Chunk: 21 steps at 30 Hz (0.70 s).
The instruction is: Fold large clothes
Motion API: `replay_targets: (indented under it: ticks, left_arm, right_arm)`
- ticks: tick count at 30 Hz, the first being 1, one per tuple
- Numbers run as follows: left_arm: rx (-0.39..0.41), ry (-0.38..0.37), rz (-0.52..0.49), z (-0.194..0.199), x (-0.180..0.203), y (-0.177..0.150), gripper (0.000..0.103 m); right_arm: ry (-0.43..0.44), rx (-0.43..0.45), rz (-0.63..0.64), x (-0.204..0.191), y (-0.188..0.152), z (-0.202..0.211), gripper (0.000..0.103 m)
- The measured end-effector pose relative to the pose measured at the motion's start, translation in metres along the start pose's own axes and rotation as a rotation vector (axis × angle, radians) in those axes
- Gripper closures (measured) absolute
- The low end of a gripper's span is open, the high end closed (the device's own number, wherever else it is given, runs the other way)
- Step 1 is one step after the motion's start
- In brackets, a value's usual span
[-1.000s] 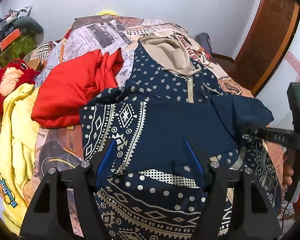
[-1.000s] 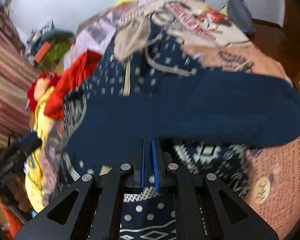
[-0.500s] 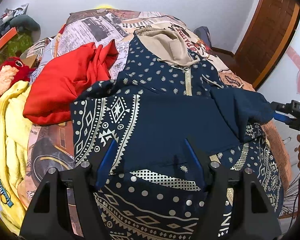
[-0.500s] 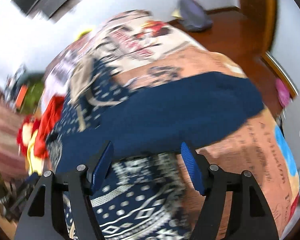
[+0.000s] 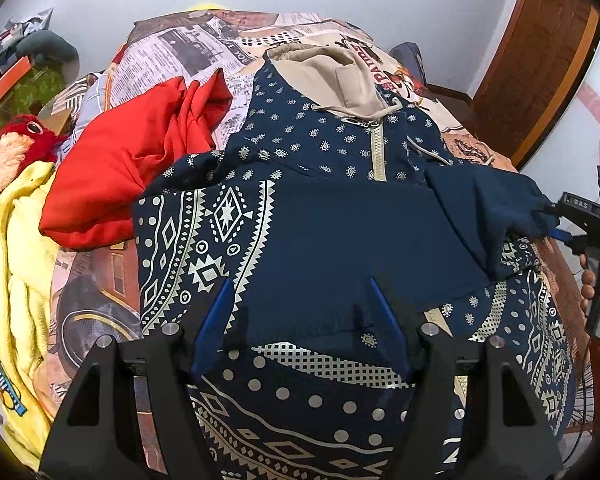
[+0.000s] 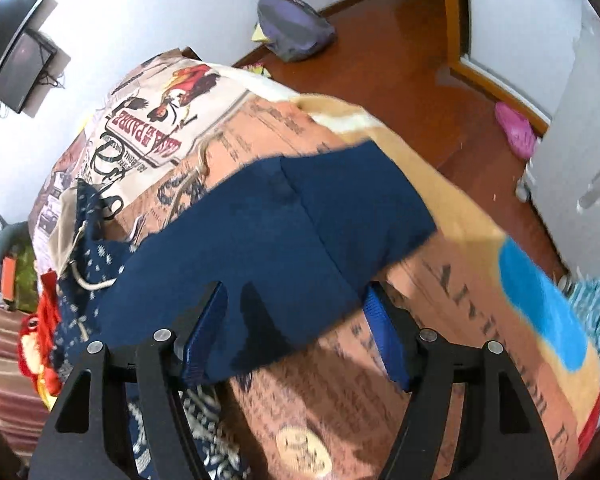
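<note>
Sleeve (image 5: pixel 488 216) of navy hoodie (image 5: pixel 300 240) now lies folded across the chest, mid-right of the left wrist view; a second ago the right gripper (image 6: pixel 296 328) was clamped shut on it. That claw has let go, jaws now easing narrower with only the sleeve's edge lying loose between them. Left gripper (image 5: pixel 300 320) hovers released over the hoodie's centre, grasping nothing. Hoodie lies flat on the bed (image 6: pixel 380 380), hood (image 5: pixel 332 76) toward upper frame. Judgement: one sleeve fold done; next fold pending.
</note>
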State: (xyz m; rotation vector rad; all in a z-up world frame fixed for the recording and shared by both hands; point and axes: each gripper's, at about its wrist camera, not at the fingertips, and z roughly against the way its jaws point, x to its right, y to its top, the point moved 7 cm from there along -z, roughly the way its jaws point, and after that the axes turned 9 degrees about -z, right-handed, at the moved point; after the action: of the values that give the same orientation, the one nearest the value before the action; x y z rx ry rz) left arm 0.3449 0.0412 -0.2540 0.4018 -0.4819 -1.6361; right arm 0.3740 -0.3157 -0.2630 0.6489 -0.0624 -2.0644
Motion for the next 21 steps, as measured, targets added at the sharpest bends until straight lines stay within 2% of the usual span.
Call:
replay_targets:
  ticks: [2,4,6,9,13,17,21]
  left_arm:
    - [-0.002,-0.001,0.001,-0.001,0.0,0.0,0.036]
    - [-0.002,-0.003,-0.001,-0.001,0.001,0.0,0.036]
    - [0.002,0.006,-0.008,0.001,0.0,0.0,0.036]
    - [0.015,0.017,-0.024,0.006,0.0,0.0,0.036]
    - [0.042,0.01,-0.016,0.019,-0.005,0.001,0.036]
    - [0.068,0.018,-0.007,0.029,-0.011,0.001,0.036]
    - [0.087,0.016,0.012,0.04,-0.02,-0.002,0.036]
  right_arm:
    - [-0.036,0.02,0.034,-0.003,0.003,-0.003,0.057]
    - [-0.058,0.033,0.083,-0.007,0.004,-0.005,0.08]
    - [-0.045,0.025,0.121,-0.017,0.004,-0.004,0.09]
    - [-0.004,0.036,0.153,-0.032,0.002,0.008,0.091]
    - [0.093,0.095,0.226,-0.072,-0.001,0.046,0.092]
    - [0.176,0.158,0.353,-0.129,-0.018,0.092,0.092]
    - [0.29,0.161,0.459,-0.189,-0.046,0.124,0.092]
